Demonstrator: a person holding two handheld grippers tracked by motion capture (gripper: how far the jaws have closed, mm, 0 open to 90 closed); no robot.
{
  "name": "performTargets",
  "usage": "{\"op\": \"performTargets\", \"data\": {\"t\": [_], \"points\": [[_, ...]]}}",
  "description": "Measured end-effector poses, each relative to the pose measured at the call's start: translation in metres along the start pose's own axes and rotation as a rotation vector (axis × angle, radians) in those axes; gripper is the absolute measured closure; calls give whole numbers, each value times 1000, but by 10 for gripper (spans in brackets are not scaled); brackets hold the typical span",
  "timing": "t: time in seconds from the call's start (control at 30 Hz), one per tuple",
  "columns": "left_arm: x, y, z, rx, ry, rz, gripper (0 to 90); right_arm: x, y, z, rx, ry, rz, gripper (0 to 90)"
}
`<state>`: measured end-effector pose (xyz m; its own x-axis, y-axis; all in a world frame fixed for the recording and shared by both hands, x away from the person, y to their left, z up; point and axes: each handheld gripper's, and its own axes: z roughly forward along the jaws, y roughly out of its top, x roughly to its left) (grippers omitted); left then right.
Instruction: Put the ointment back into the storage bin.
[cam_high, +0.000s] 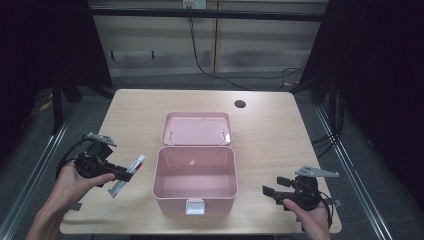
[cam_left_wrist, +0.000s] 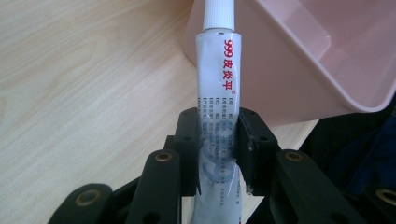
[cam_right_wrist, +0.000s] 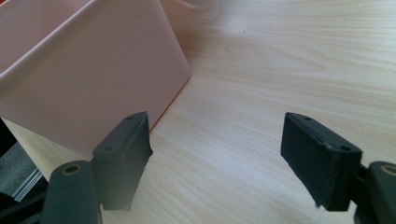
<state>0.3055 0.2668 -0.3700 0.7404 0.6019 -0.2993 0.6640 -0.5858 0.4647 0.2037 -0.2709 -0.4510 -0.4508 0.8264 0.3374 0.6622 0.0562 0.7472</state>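
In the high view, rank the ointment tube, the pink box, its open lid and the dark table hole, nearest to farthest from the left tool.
1. Ointment tube, clamped in the left tool.
2. Pink box, just to its right.
3. Lid, lying open behind the box.
4. Table hole, far right.

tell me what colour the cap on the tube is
White, seen best in the left gripper view: the cap tops the tube.

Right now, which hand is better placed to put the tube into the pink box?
Left. Its tongs are shut on the tube, just beside the open pink box, with the cap pointing toward it. The right tongs are open with nothing between them, on the other side of the box.
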Motion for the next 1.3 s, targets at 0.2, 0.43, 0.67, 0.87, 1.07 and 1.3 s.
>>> {"op": "performTargets", "data": {"t": [0.2,0.43,0.67,0.87,1.07,1.3], "points": [[-4,5,-8,-4,-4,15,712,0,0,-1,-6,-1,1,220],[-10,10,-15,-23,-5,35,712,1,1,1,4,13,-9,187],[-23,18,-22,-31,-17,79,712,0,0,-1,5,24,-4,178],[-33,29,-24,0,-42,118,713,0,0,0,11,23,-7,178],[-41,38,-26,14,-53,155,713,-1,0,0,14,23,-5,178],[-54,51,-24,30,-37,182,713,-1,0,0,15,24,-4,178]]}}
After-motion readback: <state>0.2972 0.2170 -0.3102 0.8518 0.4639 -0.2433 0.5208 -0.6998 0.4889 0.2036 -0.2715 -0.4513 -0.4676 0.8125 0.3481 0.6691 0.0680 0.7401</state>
